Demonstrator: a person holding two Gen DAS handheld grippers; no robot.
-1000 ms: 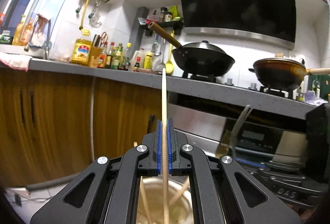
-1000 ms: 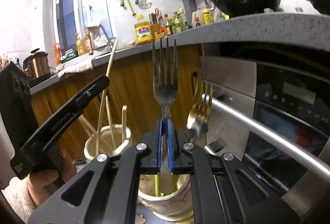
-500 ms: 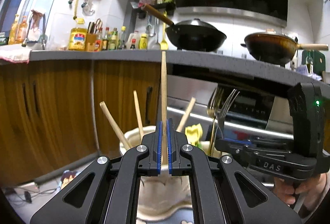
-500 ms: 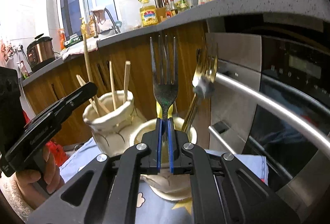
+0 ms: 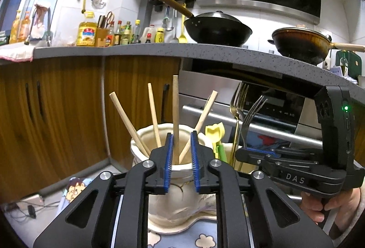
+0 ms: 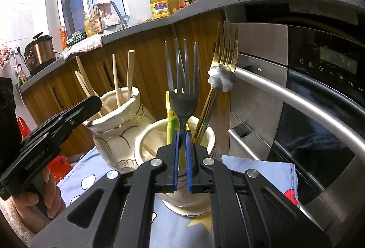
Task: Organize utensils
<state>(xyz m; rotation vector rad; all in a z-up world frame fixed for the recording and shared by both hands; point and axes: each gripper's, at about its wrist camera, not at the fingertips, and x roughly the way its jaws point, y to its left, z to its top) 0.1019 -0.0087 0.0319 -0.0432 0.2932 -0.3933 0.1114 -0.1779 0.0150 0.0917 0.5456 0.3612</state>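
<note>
My left gripper (image 5: 180, 145) is open just above a cream ceramic vase (image 5: 180, 188). Several wooden chopsticks stand in the vase; one chopstick (image 5: 175, 106) stands upright between the jaws, against the left pad. My right gripper (image 6: 182, 145) has its jaws slightly apart around the neck of a dark silver fork (image 6: 182, 81), which stands in a white cup (image 6: 205, 138). A gold fork (image 6: 222, 54) and a yellow-green utensil (image 6: 170, 120) stand in the same cup. The vase (image 6: 118, 134) sits left of the cup.
Both containers stand on a blue patterned cloth (image 6: 262, 170) in front of an oven with a steel handle (image 6: 296, 97). Wooden cabinets (image 5: 68, 111) are behind. A grey countertop (image 5: 159, 51) above carries bottles, a black wok (image 5: 216, 29) and a brown pan (image 5: 301, 42).
Both grippers came down. The left lowered its chopstick into the vase and opened. The right lowered the silver fork into the cup and its jaws have parted slightly.
</note>
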